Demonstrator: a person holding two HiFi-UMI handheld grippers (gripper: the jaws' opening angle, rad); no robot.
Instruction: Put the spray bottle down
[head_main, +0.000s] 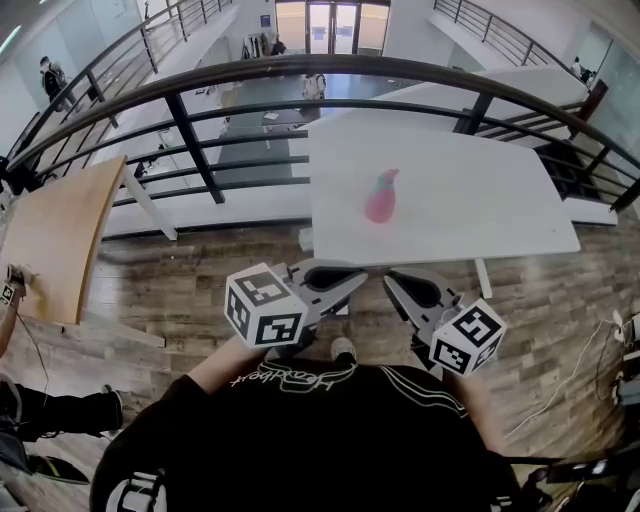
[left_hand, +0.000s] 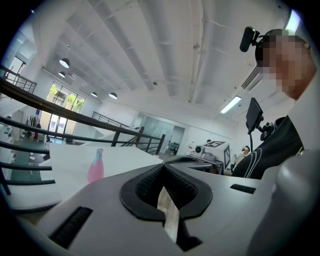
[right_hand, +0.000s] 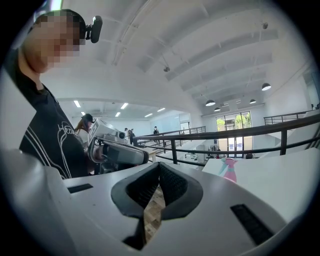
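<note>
Both jaw pairs are pressed together on nothing: your left gripper (head_main: 357, 279) and right gripper (head_main: 391, 283) sit side by side just off the near edge of the white table (head_main: 490, 215). The pink spray bottle (head_main: 381, 197) stands upright near the table's middle, well apart from both. The set-down looks finished, so hold back and avoid bumping the table.

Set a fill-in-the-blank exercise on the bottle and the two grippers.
The pink bottle stands upright on the white ____.
The left gripper and the right gripper both have their jaws ____.
Between each pair of jaws there is ____.
Beyond the bottle runs a dark metal ____.
Missing words: table; shut; nothing; railing.
</note>
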